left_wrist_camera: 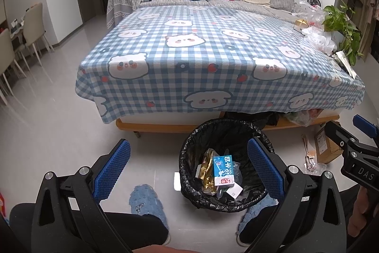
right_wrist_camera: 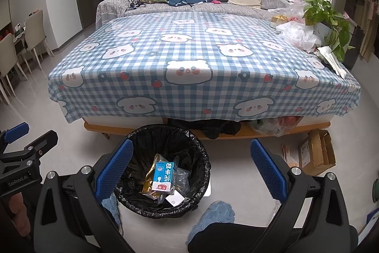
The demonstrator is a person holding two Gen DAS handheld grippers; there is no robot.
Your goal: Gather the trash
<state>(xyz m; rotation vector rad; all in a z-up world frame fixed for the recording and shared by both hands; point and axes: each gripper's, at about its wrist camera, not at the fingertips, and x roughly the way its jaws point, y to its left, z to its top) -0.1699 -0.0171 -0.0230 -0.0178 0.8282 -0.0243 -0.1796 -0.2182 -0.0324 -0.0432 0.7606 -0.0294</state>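
A black-lined trash bin [left_wrist_camera: 189,146] [right_wrist_camera: 201,153] stands on the floor in front of the table. In it lie a blue milk carton [left_wrist_camera: 222,171] [right_wrist_camera: 163,176], a gold wrapper [left_wrist_camera: 207,170] [right_wrist_camera: 149,181] and a white card [left_wrist_camera: 234,191] [right_wrist_camera: 174,200]. My left gripper [left_wrist_camera: 188,170] is open and empty, held low over the bin's left side. My right gripper [right_wrist_camera: 191,170] is open and empty, held low over the bin's right side. Each gripper shows at the edge of the other's view.
A table with a blue checked cloth [left_wrist_camera: 213,51] [right_wrist_camera: 201,58] carries plastic bags [left_wrist_camera: 317,34] [right_wrist_camera: 296,32], a plant [right_wrist_camera: 327,13] and paper [right_wrist_camera: 331,61] at its right side. A cardboard box [right_wrist_camera: 315,153] lies on the floor right. A sofa stands behind, chairs left.
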